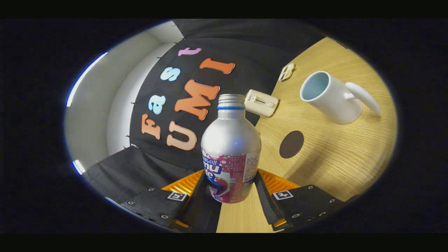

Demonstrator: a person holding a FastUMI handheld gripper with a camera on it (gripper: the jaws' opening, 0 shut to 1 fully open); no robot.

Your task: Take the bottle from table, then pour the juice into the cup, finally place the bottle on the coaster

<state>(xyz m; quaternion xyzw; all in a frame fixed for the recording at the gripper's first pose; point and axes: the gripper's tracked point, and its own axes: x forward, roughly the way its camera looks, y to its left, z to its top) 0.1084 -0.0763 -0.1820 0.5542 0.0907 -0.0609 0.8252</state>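
A silver bottle (231,140) with a blue neck ring, a pink label and an uncapped mouth sits between my fingers. My gripper (231,176) is shut on the bottle's lower body, one finger pressing each side. The table looks slanted against the bottle, so the bottle leans somewhat toward the cup side. A white cup (330,96) with a handle stands on the wooden table (336,157), beyond the fingers and to the right, its pale blue inside looking empty. A dark round coaster (291,144) lies flat between the bottle and the cup.
A small cream device (261,102) lies on the table just behind the bottle's neck. A smaller pale object (287,71) sits farther back at the table's edge. The black cloth wall (245,45) rises behind, with a white wall to its left.
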